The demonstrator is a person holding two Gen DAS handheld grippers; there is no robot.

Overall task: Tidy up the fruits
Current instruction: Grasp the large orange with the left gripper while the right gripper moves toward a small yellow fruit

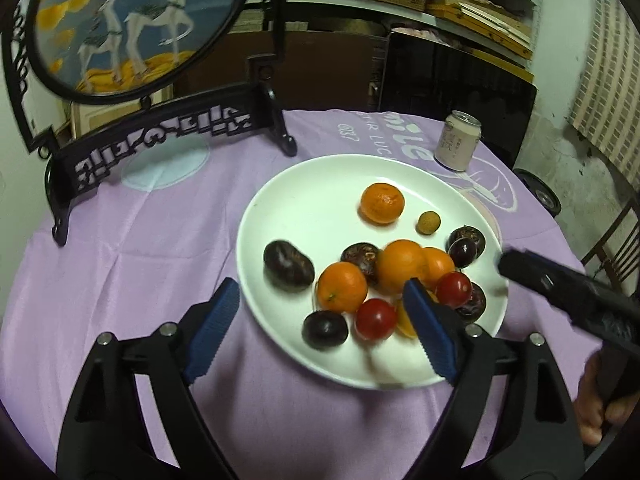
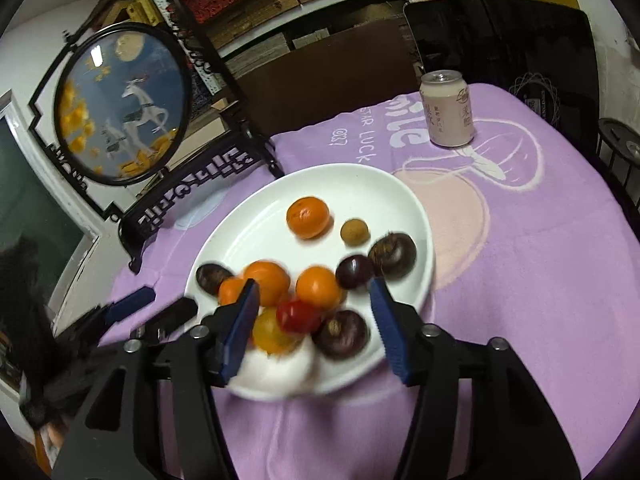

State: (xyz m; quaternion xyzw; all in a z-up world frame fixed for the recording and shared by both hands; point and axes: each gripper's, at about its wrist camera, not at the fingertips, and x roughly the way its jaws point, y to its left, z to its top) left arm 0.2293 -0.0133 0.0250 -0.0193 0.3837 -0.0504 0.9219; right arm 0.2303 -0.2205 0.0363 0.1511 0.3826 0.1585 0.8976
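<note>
A white plate on a purple cloth holds several fruits: oranges, red tomatoes, dark purple fruits, a small tan longan and a yellow fruit. My left gripper is open and empty, jaws wide over the plate's near left part. My right gripper is open and empty, jaws either side of a tomato and a dark fruit. It shows in the left wrist view at the plate's right edge.
A pink drink can stands behind the plate. A round deer picture in a black carved stand stands at the back left. A black chair back and shelves lie beyond the table edge.
</note>
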